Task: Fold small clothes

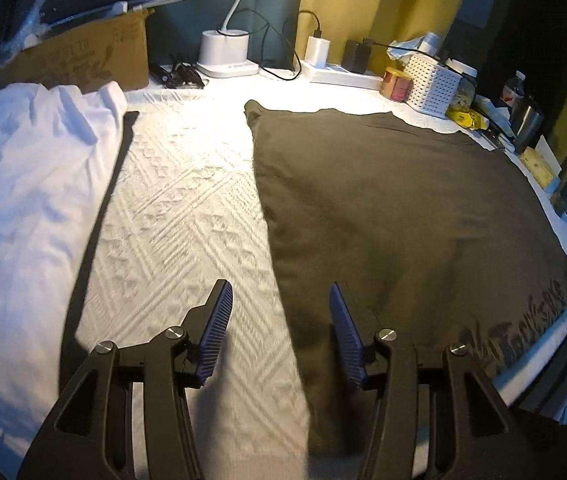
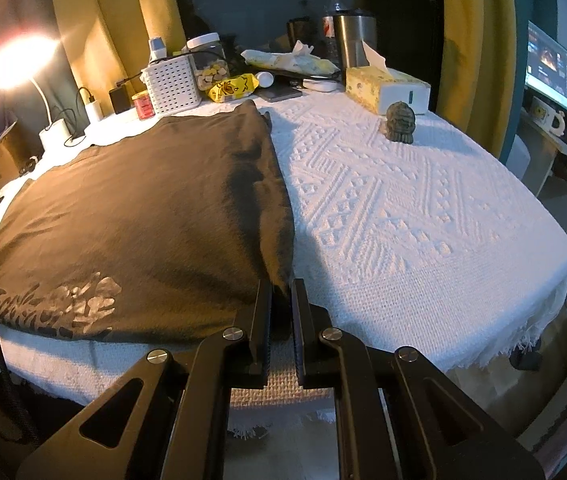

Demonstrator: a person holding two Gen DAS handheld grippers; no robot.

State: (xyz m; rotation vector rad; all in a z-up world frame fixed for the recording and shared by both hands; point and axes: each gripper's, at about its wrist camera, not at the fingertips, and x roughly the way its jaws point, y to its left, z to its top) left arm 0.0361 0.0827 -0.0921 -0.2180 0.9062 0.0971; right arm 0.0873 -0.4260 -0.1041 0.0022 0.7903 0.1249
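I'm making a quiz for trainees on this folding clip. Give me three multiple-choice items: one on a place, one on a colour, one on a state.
1. Where does the small dark figurine stand?
A. on the white woven tablecloth
B. on the dark T-shirt
C. in the white perforated basket

2. What colour is the garment lying left of the dark brown printed T-shirt?
A. red
B. white
C. yellow

3. How does the right claw stand?
A. wide open above the cloth
B. shut on the T-shirt's near corner
C. shut on a bottle

Key: A, it sits on bare tablecloth beside the tissue box; B, the rumpled white garment; B, its pads pinch the dark fabric.
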